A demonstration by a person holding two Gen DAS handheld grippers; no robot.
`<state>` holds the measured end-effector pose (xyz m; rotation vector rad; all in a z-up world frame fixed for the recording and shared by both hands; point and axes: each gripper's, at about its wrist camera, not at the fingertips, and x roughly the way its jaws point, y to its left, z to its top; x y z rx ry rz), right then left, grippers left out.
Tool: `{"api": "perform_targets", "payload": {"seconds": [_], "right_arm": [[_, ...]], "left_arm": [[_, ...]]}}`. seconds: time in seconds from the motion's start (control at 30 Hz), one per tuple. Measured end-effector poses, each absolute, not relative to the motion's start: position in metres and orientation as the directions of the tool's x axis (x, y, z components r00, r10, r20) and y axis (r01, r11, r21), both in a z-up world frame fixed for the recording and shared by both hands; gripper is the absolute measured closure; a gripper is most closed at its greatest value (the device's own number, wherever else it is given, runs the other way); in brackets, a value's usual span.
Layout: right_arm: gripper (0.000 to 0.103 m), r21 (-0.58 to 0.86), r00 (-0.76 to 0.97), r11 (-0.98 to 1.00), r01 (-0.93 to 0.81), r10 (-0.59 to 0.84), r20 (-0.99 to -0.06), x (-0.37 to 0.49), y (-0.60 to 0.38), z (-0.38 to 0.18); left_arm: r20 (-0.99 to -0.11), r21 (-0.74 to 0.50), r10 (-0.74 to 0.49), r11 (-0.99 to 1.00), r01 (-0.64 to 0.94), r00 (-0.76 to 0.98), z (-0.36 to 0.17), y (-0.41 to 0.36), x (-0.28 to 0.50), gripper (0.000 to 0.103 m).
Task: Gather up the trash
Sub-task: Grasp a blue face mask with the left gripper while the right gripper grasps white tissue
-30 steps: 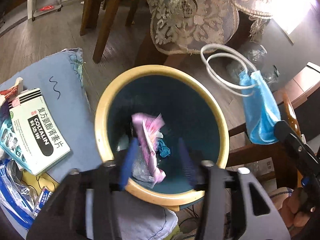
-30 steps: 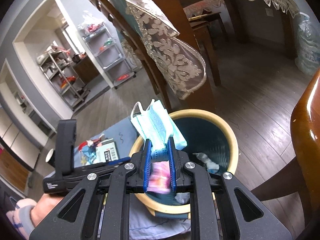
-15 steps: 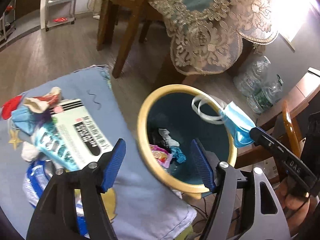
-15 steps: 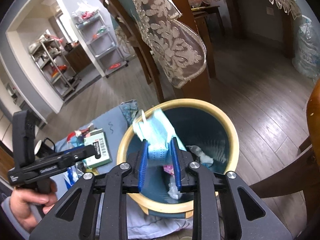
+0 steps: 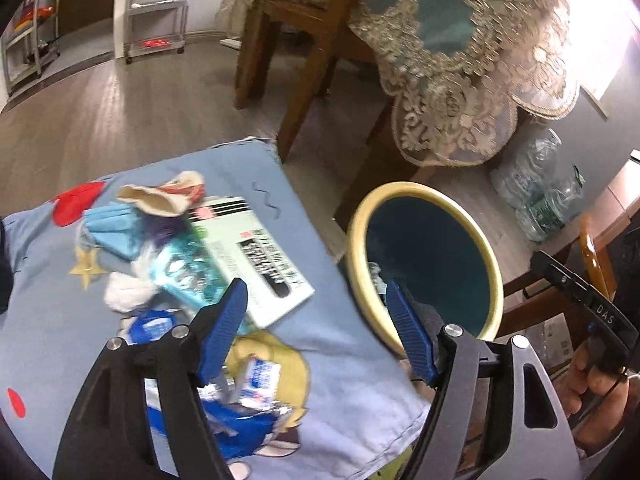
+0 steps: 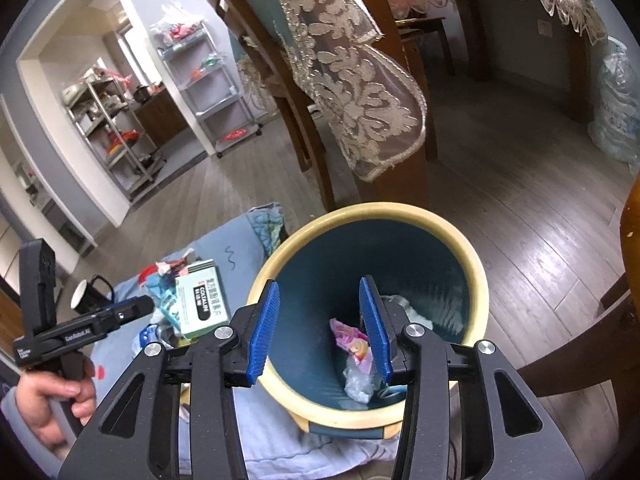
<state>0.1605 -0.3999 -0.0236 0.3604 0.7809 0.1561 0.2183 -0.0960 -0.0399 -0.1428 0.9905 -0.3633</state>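
Observation:
A round bin point(image 6: 472, 256) with a cream rim and dark teal inside stands on the floor; it also shows in the left wrist view point(image 5: 490, 256). Inside it lie a pink wrapper point(image 6: 350, 338) and clear plastic point(image 6: 360, 380). My right gripper point(image 6: 320, 330) is open and empty above the bin's mouth. My left gripper point(image 5: 316, 332) is open and empty above the blue cloth point(image 5: 352, 384), between the bin and a pile of trash: a white medicine box point(image 5: 256, 260), a teal blister pack point(image 5: 188, 276), a blue mask point(image 5: 110, 228) and white tissue point(image 5: 126, 296).
A wooden chair with a lace cover point(image 6: 352, 92) stands behind the bin. A bag of plastic bottles point(image 5: 540, 196) sits on the floor at the right. Metal shelf racks point(image 6: 208, 80) stand far back. A wooden chair edge point(image 6: 630, 224) is at the right.
My right gripper opened and let go of the blue face mask, which is no longer in view. My left gripper swung left from the bin toward the trash pile on the cloth.

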Motion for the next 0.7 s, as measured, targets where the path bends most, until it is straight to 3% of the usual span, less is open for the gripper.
{"api": "perform_targets", "payload": {"seconds": [0.7], "right_arm": [[0.059, 0.334, 0.663, 0.923, -0.191, 0.372, -0.65, 0.173, -0.323, -0.009]], "left_arm": [[-0.844, -0.18, -0.184, 0.982, 0.057, 0.504, -0.026, 0.043, 0.229, 0.032]]}}
